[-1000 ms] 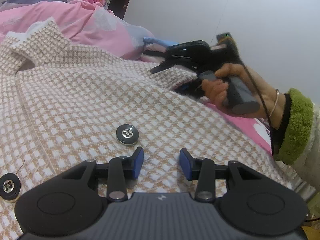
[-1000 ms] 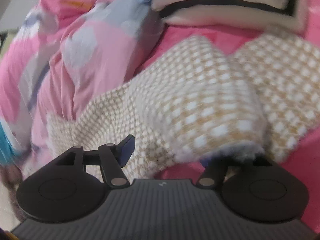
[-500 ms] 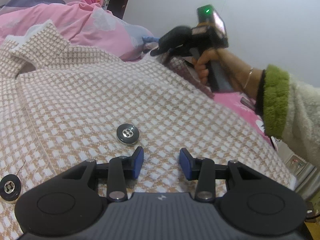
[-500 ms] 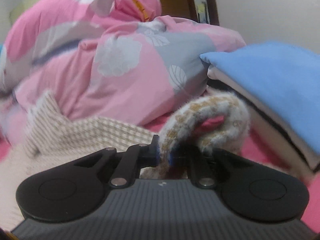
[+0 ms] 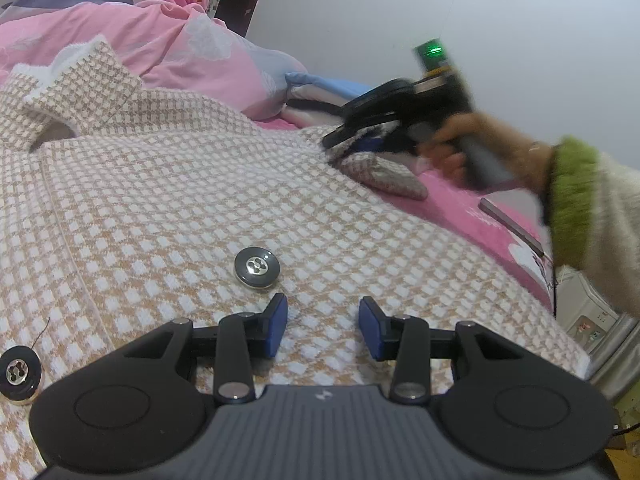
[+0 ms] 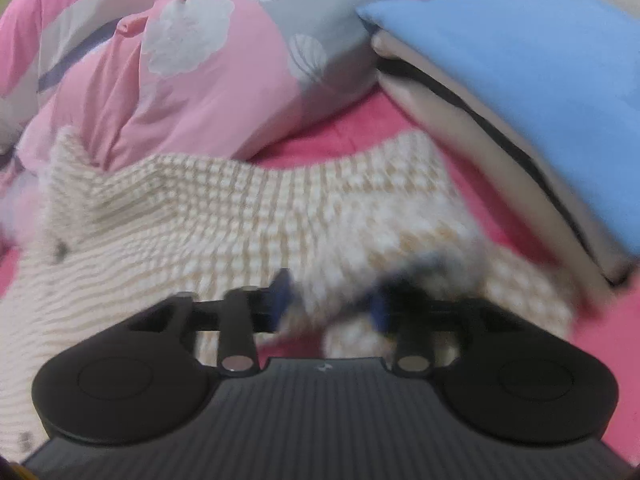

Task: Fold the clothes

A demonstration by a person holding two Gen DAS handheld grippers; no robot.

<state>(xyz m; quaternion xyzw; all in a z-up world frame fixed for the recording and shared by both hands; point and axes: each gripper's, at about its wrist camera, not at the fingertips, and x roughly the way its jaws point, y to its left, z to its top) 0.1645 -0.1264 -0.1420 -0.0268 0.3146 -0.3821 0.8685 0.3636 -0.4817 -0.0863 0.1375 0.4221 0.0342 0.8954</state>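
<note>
A beige-and-white checked jacket [image 5: 200, 208] lies spread on the bed, with a dark button [image 5: 256, 268] just ahead of my left gripper [image 5: 323, 330]. That gripper hovers open over the jacket front with nothing between its fingers. At the jacket's far right edge, a hand holds my right gripper [image 5: 352, 128] low over the sleeve [image 5: 380, 172]. The right wrist view is blurred: my right gripper [image 6: 330, 300] has its jaws apart, and sleeve [image 6: 360, 208] fabric lies loose between and beyond them.
A bunched pink quilt [image 5: 160, 40] borders the jacket at the back. A stack of folded clothes [image 6: 520, 60] with a blue top sits at the right. The pink sheet [image 5: 460, 208] carries a thin dark flat object [image 5: 512, 224]. A green-cuffed sleeve [image 5: 572, 192] reaches in.
The right gripper, shut on the lifted sleeve half a second ago, has come down and its jaws have parted; the sleeve now rests low by the jacket edge. The left gripper has stayed put.
</note>
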